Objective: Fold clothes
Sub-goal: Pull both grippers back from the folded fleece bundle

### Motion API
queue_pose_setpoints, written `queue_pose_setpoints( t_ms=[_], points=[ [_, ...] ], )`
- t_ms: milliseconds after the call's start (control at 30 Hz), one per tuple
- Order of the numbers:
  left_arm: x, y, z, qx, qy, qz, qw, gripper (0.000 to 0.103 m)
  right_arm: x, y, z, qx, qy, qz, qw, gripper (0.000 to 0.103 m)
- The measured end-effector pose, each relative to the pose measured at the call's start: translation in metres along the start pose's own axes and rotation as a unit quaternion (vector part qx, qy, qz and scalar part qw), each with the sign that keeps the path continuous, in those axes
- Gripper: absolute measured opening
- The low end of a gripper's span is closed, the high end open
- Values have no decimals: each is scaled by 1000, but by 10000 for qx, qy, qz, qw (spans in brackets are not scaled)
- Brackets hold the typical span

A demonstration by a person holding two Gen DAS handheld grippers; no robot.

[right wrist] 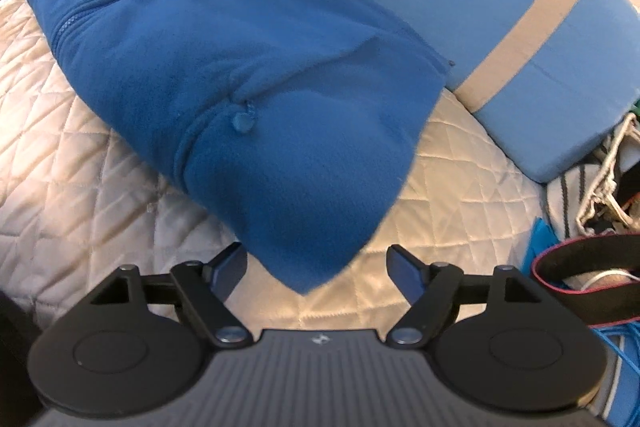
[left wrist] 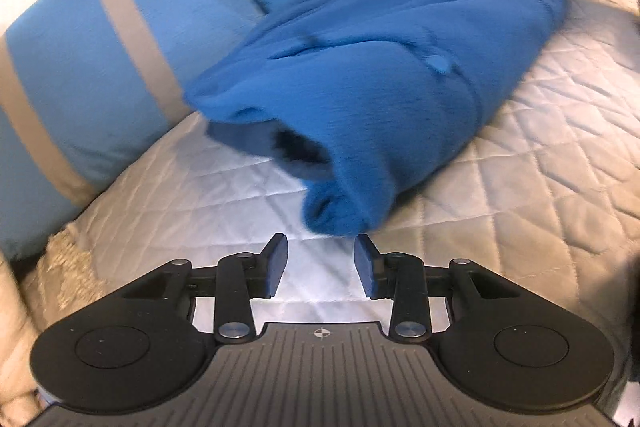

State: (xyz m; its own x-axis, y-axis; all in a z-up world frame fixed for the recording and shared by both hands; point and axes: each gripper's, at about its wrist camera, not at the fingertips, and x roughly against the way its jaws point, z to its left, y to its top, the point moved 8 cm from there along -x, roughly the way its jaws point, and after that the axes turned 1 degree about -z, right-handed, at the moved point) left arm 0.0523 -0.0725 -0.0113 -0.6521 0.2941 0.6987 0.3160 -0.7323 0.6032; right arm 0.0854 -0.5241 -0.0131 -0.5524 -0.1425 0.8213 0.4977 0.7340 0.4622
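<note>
A blue fleece jacket (left wrist: 380, 67) lies folded into a thick bundle on a quilted white bed cover (left wrist: 540, 167), its zipper running along the top and a small round pull tab showing on the upper layer. In the left wrist view the bundle stretches from the centre toward 1 o'clock, with a rolled cuff end just ahead of the left gripper (left wrist: 322, 261), whose fingers stand narrowly parted with nothing between them. In the right wrist view a corner of the jacket (right wrist: 240, 67) hangs down at 6 o'clock between the widely spread fingers of the right gripper (right wrist: 316, 269), neither pad pressing on the cloth. Blue pillows with tan stripes (right wrist: 500, 7) lie beside the jacket at 2 o'clock there, and at 10 o'clock in the left view.
</note>
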Motion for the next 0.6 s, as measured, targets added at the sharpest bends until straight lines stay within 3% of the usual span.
queue_pose_setpoints(
  t_ms=[267,300,333,367,600],
  points=[
    [3,10,-21,-245,-435,-502,9975,37,23,-10,-28,-416,-296,42,9987,88],
    [4,11,-24,-251,-477,-554,9970,35,25,-10,-30,-444,-333,38,9985,88],
    [5,12,-23,-221,-484,-574,9969,18,27,-9,-32,-475,-359,32,9982,88],
    [6,12,-22,-165,-467,-573,9971,12,30,-9,-34,-503,-383,26,9980,88],
    [17,11,13,583,-844,-626,9928,7,41,0,-38,-489,-470,-76,9977,88]
  ],
)
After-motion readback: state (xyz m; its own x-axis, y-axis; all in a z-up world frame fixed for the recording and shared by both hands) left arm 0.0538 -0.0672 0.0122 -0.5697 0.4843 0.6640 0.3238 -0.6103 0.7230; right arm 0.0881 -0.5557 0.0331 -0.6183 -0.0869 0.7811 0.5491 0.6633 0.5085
